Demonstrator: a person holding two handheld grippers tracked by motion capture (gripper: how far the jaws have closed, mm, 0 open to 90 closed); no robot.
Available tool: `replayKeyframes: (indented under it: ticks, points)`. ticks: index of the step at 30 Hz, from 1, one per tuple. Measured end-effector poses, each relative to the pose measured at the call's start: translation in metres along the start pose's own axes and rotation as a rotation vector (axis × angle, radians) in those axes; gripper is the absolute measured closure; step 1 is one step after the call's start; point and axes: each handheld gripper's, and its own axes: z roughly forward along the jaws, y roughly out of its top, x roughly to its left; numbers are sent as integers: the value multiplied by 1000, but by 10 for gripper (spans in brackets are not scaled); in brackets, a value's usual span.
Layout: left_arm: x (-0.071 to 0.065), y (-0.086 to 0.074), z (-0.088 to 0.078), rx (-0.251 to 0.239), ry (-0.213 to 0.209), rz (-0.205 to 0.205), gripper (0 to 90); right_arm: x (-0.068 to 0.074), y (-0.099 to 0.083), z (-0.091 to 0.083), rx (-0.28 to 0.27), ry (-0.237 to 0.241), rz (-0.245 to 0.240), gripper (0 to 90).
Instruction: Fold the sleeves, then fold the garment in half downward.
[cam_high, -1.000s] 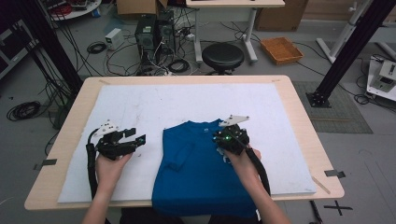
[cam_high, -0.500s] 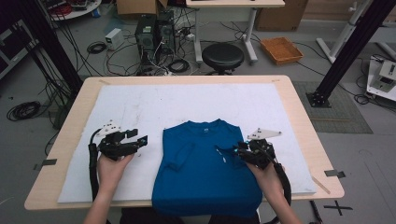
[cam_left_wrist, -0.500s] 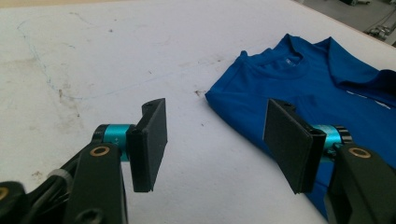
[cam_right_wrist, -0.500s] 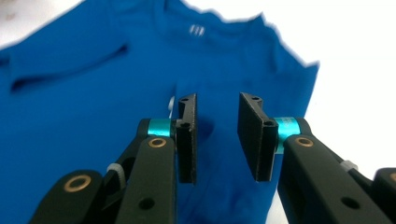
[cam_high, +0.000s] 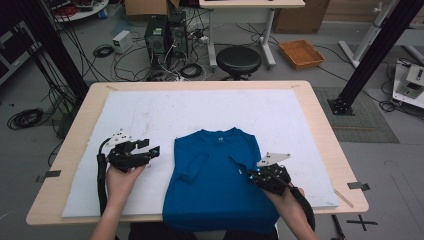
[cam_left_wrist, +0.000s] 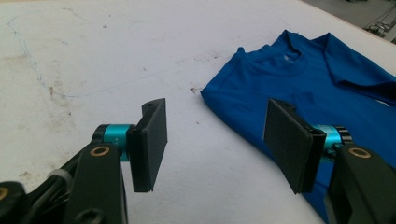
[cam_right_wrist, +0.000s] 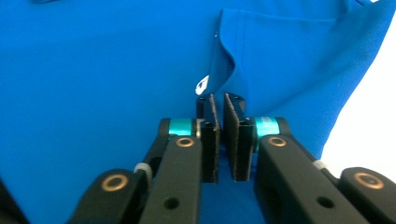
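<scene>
A blue T-shirt lies flat on the white mat, collar pointing away, both sleeves folded inward. My left gripper hovers over bare mat just left of the shirt, open and empty; in its own view the left gripper frames mat, with the T-shirt beyond. My right gripper is low over the shirt's right side. In the right gripper view the right gripper has just been closing; its jaws stand almost together, no cloth between them, aimed at the folded sleeve edge on the T-shirt.
The mat covers a wooden table. Beyond the far edge stand a black stool, computer cases and floor cables. Bare mat stretches behind and to both sides of the shirt.
My right hand has slid from the shirt's middle to its right side and nearer the table's front edge. The left hand has stayed put.
</scene>
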Motion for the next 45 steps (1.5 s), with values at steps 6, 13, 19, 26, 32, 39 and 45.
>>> replayKeyframes:
  ticks: [6,13,19,26,32,39,45]
  points:
    - [-2,1,1,-1,-6,7,399,-7,-3,-7,-36,-3,5,674]
    - [-3,2,0,-12,-12,16,396,-49,15,-35,-231,-111,125,445]
    - [-2,3,-4,-27,-8,18,395,-76,30,-43,-329,-107,220,353]
    - [-5,6,-8,-55,16,48,372,-91,27,-42,-338,-87,240,262]
    - [-9,8,-7,-46,26,71,368,-95,22,-42,-335,-92,252,262]
    - [-12,9,-6,-46,10,71,368,-97,21,-44,-341,-105,270,268]
    - [-13,8,4,22,21,26,370,-104,19,-39,-335,-92,292,386]
